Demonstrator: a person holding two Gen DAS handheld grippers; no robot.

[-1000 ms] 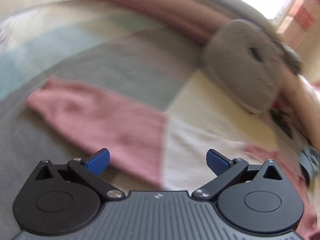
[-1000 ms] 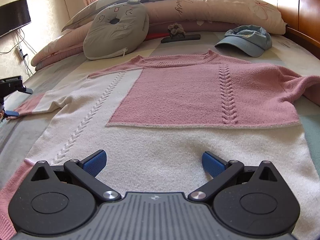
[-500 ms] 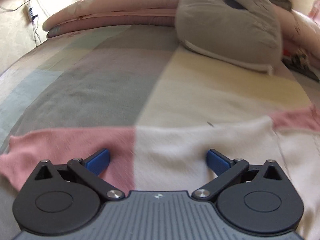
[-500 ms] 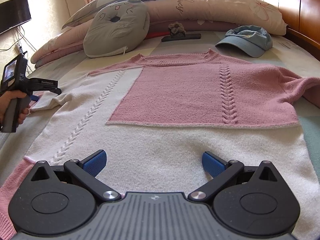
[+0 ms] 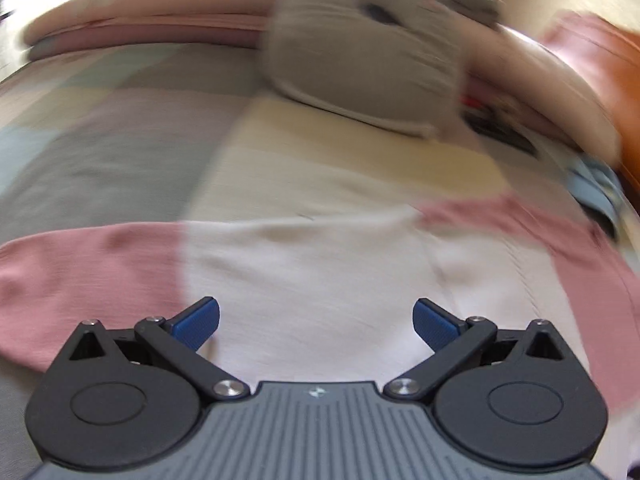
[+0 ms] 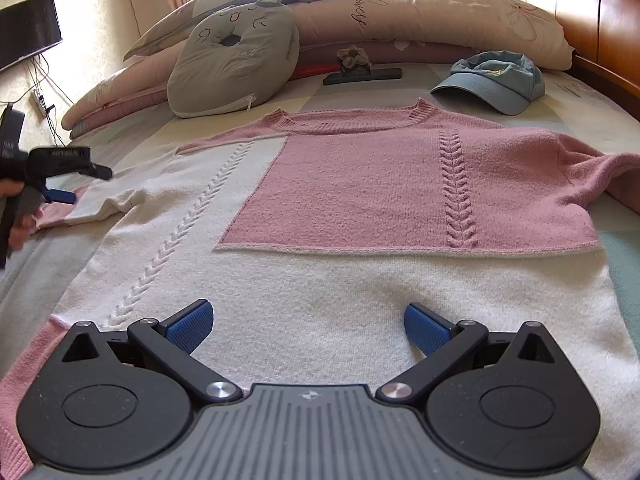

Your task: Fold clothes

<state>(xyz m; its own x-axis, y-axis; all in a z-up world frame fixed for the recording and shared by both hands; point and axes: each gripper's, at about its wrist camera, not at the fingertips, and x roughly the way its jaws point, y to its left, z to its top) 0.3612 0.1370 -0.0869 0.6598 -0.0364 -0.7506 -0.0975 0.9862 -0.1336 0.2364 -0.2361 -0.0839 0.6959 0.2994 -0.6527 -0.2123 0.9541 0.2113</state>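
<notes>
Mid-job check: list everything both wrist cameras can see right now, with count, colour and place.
sweater: 1, pink and white, spread flat on the bed.
left sleeve: 1, white with a pink end, lying out to the side in front of the left gripper.
bed cover: 1, pale colour blocks, under the sweater.
cat cushion: 1, grey, behind the sweater's collar, to the left.
pillows: several, pinkish beige, along the head of the bed.
cap: 1, light blue, right of the collar.
headboard: 1, brown wood, far right.
screen: 1, black, on the left wall.
left gripper: 1, black with blue pads, open over the sleeve.
right gripper: 1, black with blue pads, open over the hem.
</notes>
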